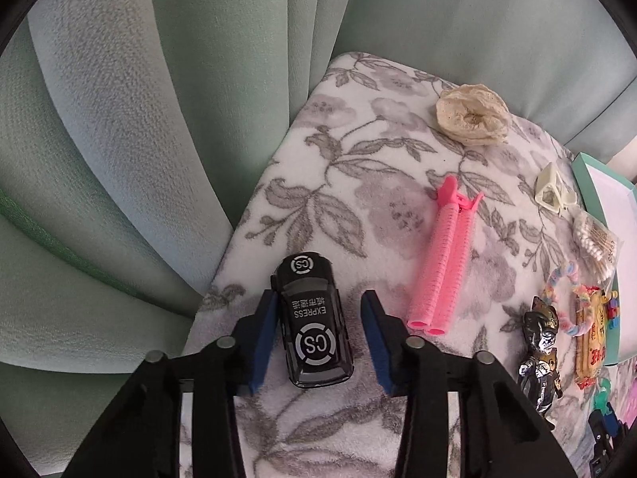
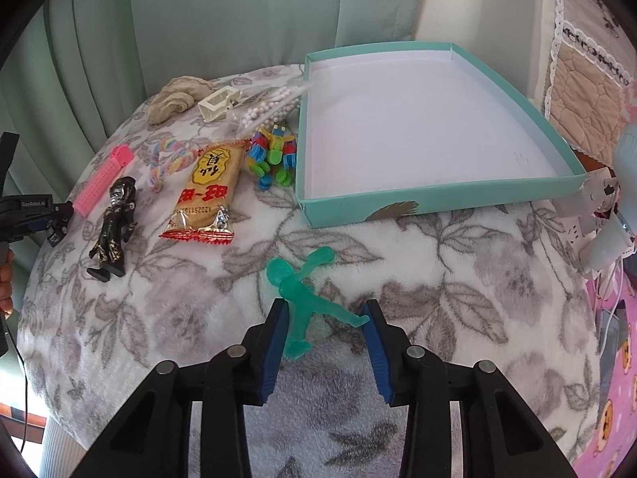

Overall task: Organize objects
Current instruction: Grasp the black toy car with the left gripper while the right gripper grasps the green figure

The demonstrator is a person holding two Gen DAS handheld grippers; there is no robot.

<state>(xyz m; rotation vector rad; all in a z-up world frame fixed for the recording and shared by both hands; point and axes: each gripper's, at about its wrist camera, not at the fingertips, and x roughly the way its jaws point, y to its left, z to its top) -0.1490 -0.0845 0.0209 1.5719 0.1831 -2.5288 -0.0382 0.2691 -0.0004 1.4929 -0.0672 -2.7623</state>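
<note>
Left wrist view: the left tool (image 1: 318,338) stands wide open around the black toy car (image 1: 314,322), a blue pad on each side, gripping nothing; whether either pad touches the car I cannot tell. The car lies near the 9 o'clock edge of the floral blanket (image 1: 358,151), just beside the drop toward the green curtain (image 1: 119,139). If the jaws close off-centre, the smooth rounded body could squirt forward toward 12 o'clock or slide off that edge. The pink hair roller (image 1: 442,263) lies at 2 o'clock, near enough to be nudged by the right-hand finger.

Right wrist view: the right tool (image 2: 324,338) is likewise open and empty, straddling the translucent green figure (image 2: 306,298), whose limbs sprawl toward both pads. The figure looks soft; a grip on one thin leg would probably let it bend, dangle and slip out on the way to the teal box (image 2: 358,209) at 1 o'clock. The plush surface may also give under downward pressure, spoiling the grasp.
</note>
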